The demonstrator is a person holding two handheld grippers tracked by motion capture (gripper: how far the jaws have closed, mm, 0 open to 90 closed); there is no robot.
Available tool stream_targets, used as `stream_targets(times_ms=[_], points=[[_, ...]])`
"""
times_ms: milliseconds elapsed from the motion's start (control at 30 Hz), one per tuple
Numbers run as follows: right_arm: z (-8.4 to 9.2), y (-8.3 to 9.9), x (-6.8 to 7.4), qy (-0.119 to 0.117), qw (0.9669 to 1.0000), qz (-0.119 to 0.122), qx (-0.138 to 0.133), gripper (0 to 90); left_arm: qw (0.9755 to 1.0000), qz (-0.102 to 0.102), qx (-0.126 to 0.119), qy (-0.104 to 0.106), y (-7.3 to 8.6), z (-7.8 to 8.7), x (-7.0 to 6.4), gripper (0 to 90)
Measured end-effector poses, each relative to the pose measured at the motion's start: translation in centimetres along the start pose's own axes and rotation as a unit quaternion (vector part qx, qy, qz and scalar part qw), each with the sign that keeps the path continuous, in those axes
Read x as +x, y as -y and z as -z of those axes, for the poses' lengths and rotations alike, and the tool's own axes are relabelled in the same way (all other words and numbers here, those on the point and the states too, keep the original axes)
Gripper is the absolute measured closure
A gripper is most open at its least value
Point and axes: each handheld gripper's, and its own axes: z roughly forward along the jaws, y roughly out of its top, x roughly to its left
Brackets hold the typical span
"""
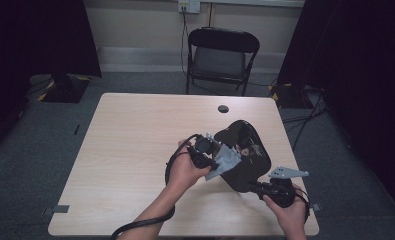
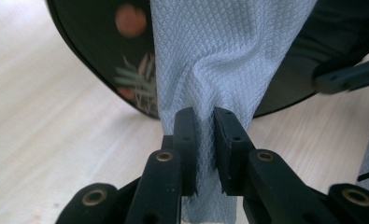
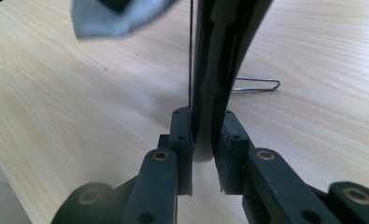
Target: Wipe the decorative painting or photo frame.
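Pale wooden table [image 1: 135, 150] on grey carpet; left tool [image 2: 203, 135] clamps cloth [image 2: 219, 56], right tool [image 3: 203, 135] clamps plate [image 3: 219, 56].

Count: 1 black plate [image 1: 245, 150] with a floral print, held on edge over the desk [image 1: 135, 150] near its right edge. 1 grey cloth [image 1: 226, 161] against the plate. 2 grippers: left gripper [image 1: 212, 150], right gripper [image 1: 257, 187]. 1 folding chair [image 1: 220, 60] past the far edge.
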Motion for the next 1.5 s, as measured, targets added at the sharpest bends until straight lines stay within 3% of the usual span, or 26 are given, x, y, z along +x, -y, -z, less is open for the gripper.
stream_targets(times_ms=[167,600,767,833,1033,1100,1133,1167,1233,1400,1500], points=[[0.0,0.0,0.0,0.0,1.0,0.0,0.0,78.9,0.9997,0.004,0.022,0.003,1.4,-2.1,0.0,80.3],[0.0,0.0,0.1,0.0,1.0,-0.001,0.0,78.9,0.9985,0.014,0.053,0.004,3.7,-5.2,0.0,80.3],[0.0,0.0,0.0,0.0,1.0,-0.001,-0.001,78.9,0.9984,0.014,0.054,0.007,3.8,-5.2,0.0,80.3],[0.0,0.0,0.1,0.0,1.0,-0.002,-0.001,78.9,0.9983,0.011,0.057,0.004,3.6,-4.8,-0.1,80.4],[0.0,0.0,0.1,0.001,1.0,-0.004,-0.001,79.0,0.9993,0.002,0.036,0.01,2.4,-2.0,-0.1,80.4],[-0.1,0.0,0.1,0.002,1.0,-0.003,-0.002,79.0,0.9998,0.0,0.017,0.013,1.4,0.2,-0.2,80.4],[-0.1,0.0,0.1,0.002,1.0,-0.004,-0.002,79.0,0.9998,0.0,0.017,0.013,1.4,0.2,-0.2,80.4],[-0.1,0.0,0.2,0.001,1.0,-0.004,-0.002,79.0,0.9999,-0.007,-0.001,0.008,0.2,2.4,-0.3,80.4],[-0.2,0.0,0.3,0.002,1.0,-0.005,-0.001,79.1,0.9999,-0.009,-0.004,0.009,-0.1,2.8,-0.3,80.4],[-0.3,-0.1,0.4,0.003,1.0,-0.005,-0.001,79.1,0.9991,-0.025,-0.034,-0.003,-3.0,7.4,-0.7,80.4],[-0.4,-0.2,0.5,0.003,1.0,-0.004,0.001,79.1,0.9984,-0.03,-0.047,-0.009,-4.1,8.7,-1.0,80.4]])
